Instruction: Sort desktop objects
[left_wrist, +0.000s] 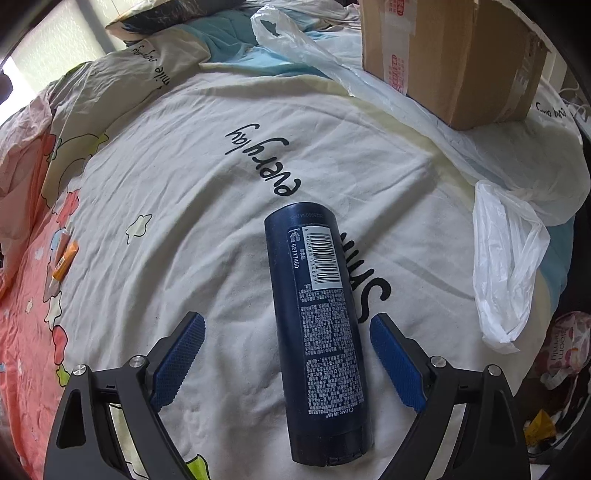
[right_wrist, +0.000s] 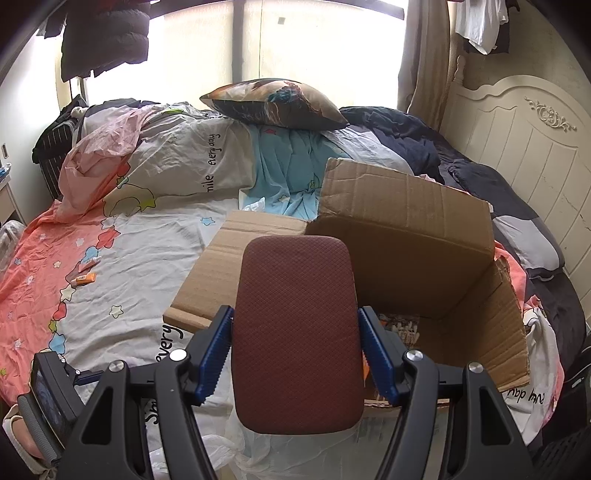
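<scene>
Beside the cardboard box (right_wrist: 406, 236), on the printed bedsheet (left_wrist: 155, 177), everything is lying within reach. Between the spread fingers of the left gripper (left_wrist: 286, 363) a dark blue bottle (left_wrist: 317, 332) is lying flat on the sheet, its barcode label facing up and its far end pointing roughly toward the box (left_wrist: 450, 59). Neither blue pad (left_wrist: 177, 362) is touching it; the jaws are standing wide apart with sheet showing on both sides.

Nearer the box than the bottle, a crumpled white plastic bag (left_wrist: 506, 273) is spreading over the sheet, and a second translucent bag (left_wrist: 314, 55) is trailing right up against the box's side wall. Well away from the box, at the pink edge of the sheet, a small orange packet (left_wrist: 64, 260) is resting beside a pale tube.

Just in front of the box's open mouth, the right gripper (right_wrist: 295, 354) is clamping a dark red quilted case (right_wrist: 295, 332) between its blue pads (right_wrist: 218, 354), and the case is blocking much of the view of the box's near flap. Behind the box a patterned pillow (right_wrist: 273, 103) is sitting on rumpled bedding.
</scene>
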